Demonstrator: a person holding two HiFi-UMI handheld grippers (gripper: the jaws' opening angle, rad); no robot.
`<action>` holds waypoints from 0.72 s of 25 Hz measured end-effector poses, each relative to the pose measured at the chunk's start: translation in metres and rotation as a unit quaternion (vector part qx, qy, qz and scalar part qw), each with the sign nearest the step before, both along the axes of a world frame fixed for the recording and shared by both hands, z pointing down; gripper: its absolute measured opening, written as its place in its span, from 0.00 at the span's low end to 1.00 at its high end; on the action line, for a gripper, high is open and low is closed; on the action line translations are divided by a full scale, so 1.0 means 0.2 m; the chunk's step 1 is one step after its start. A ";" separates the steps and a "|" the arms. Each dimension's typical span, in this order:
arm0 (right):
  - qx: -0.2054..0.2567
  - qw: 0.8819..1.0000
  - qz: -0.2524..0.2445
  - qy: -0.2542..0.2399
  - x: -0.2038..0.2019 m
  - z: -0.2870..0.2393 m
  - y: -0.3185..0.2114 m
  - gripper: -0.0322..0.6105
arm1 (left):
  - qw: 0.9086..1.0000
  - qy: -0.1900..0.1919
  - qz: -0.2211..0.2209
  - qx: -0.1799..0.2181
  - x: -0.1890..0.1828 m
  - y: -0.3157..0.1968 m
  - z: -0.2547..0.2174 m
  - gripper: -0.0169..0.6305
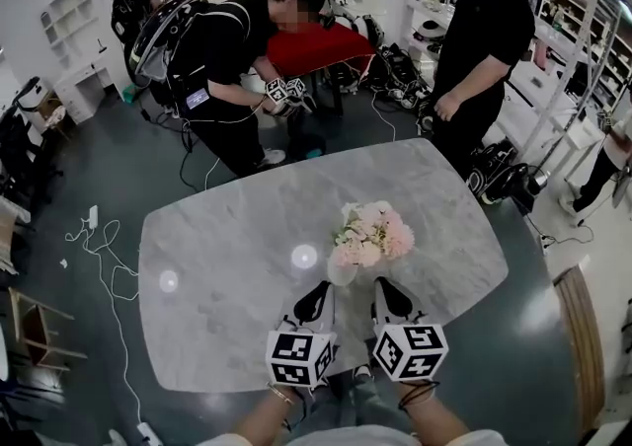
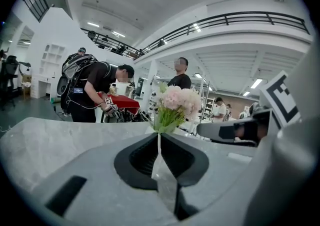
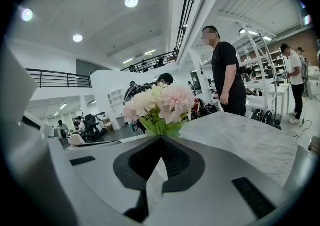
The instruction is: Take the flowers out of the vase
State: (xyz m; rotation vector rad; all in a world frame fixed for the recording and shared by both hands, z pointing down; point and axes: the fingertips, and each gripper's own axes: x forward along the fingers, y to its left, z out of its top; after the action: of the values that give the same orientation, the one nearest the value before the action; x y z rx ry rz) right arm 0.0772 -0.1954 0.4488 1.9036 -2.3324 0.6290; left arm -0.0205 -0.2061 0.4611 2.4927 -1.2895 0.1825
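Table (image 1: 227,266): a grey-white marble top with rounded corners, the biggest thing in the head view, on a dark floor. Two light glares showed toward its left edge.

Beyond the far edge a person in black (image 1: 217,49) with a backpack rig bent over a red table (image 1: 321,44). A second person in black (image 1: 484,39) stood off the far right corner.

Left gripper (image 1: 321,291) and right gripper (image 1: 383,286) were side by side over the near edge, with the marker cubes closest to the camera and the tips pointing at the vase. Each gripper's own view showed its jaws pressed together with nothing between them. The left tip was just left of the vase base and the right tip just right of it. No contact was visible.

Flowers (image 1: 373,234) were about mid-table, slightly toward the right edge. It was a tight bunch of pale pink and cream ruffled blooms on green stems and leaves, and the heads leaned toward the right edge. They sat in the vase.

Vase (image 1: 343,271) was small and pale, under the bunch. Its material was unclear, and the gripper bodies hid it in both gripper views.
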 end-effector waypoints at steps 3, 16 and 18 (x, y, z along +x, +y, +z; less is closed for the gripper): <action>-0.005 1.000 -0.003 -0.002 0.00 0.02 0.00 0.06 | 1.000 -0.006 0.006 -0.001 0.01 -0.01 0.02 0.04; -0.016 1.000 -0.005 -0.014 0.00 0.16 -0.03 0.06 | 0.999 -0.015 0.041 0.012 0.07 -0.07 0.17 0.33; -0.018 1.000 -0.009 -0.011 0.00 0.18 -0.03 0.06 | 0.998 -0.018 0.052 0.008 0.09 -0.09 0.19 0.40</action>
State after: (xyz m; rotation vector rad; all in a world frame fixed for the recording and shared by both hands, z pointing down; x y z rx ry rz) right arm 0.0766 -0.2018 0.4842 1.8693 -2.3323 0.6889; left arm -0.0018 -0.2243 0.4988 2.5844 -1.1799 0.2440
